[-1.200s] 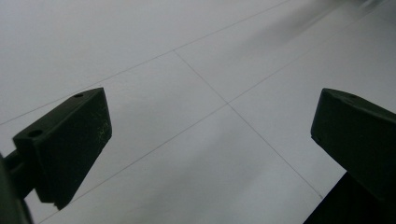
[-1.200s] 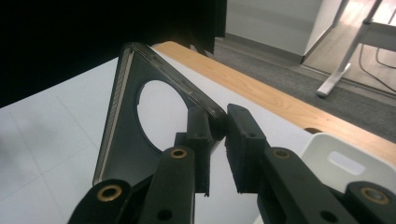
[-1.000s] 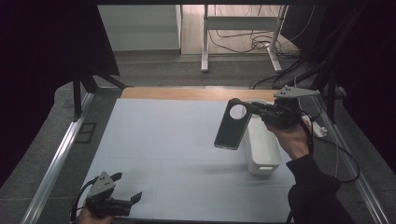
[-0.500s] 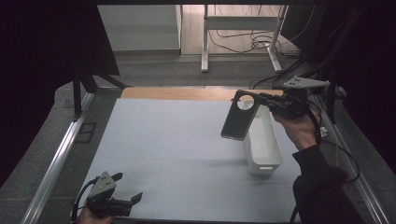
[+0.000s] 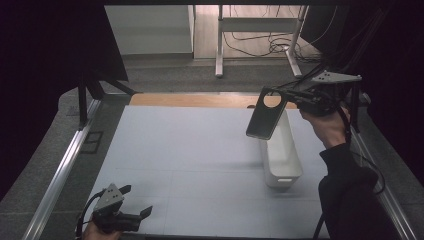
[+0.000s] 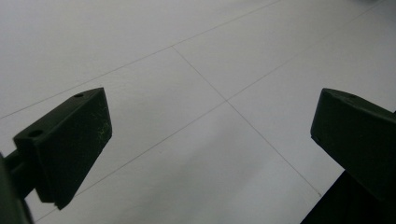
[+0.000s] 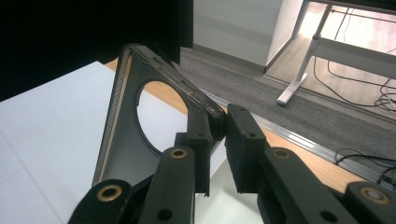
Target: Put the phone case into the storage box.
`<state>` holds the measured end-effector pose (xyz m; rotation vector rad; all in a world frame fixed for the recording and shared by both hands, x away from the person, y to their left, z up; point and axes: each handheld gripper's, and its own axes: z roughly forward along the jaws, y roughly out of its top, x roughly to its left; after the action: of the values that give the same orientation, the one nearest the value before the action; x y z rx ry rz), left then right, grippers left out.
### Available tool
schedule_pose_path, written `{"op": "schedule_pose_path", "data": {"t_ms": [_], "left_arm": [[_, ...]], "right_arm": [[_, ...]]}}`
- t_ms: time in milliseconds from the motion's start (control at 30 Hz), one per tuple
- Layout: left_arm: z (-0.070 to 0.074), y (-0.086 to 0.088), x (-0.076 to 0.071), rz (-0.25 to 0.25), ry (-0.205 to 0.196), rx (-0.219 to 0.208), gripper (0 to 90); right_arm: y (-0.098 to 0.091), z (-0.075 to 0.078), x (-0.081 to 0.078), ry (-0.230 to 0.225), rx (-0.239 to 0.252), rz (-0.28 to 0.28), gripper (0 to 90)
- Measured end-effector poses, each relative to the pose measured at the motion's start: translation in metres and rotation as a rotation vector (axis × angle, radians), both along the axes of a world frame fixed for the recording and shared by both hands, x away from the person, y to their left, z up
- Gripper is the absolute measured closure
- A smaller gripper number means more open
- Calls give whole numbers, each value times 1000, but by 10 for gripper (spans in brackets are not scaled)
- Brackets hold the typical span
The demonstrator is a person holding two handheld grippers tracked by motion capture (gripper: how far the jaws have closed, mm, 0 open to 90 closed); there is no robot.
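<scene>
Raised farther right, phone case [image 5: 267,115] hangs pinched in right gripper [image 5: 290,96].

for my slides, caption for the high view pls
Right gripper holds a phone case above a white bin; left gripper rests open.

High view: fixed overhead, facing forward and down over the pale grey laminate table top [image 5: 190,150]. Left gripper view: close above that same surface [image 6: 196,56] at the table's 7 o'clock. Right gripper view: raised at 2 o'clock, facing the far edge [image 7: 42,107] and floor.
</scene>
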<state>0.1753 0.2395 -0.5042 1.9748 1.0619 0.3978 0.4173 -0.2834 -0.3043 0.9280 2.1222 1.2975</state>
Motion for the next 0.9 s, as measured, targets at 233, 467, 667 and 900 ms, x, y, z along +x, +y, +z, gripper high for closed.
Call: {"op": "schedule_pose_path", "data": {"t_ms": [233, 467, 667, 900], "left_arm": [[0, 0, 0, 1, 2, -1, 0], [0, 1, 0, 3, 2, -6, 0], [0, 1, 0, 7, 4, -12, 0], [0, 1, 0, 8, 7, -13, 0]], "right_arm": [[-5, 1, 11, -9, -21, -11, 791], [-16, 0, 20, -15, -28, -21, 792], [-23, -1, 29, -17, -35, -31, 792], [-30, 0, 42, -28, -50, -36, 792]]}}
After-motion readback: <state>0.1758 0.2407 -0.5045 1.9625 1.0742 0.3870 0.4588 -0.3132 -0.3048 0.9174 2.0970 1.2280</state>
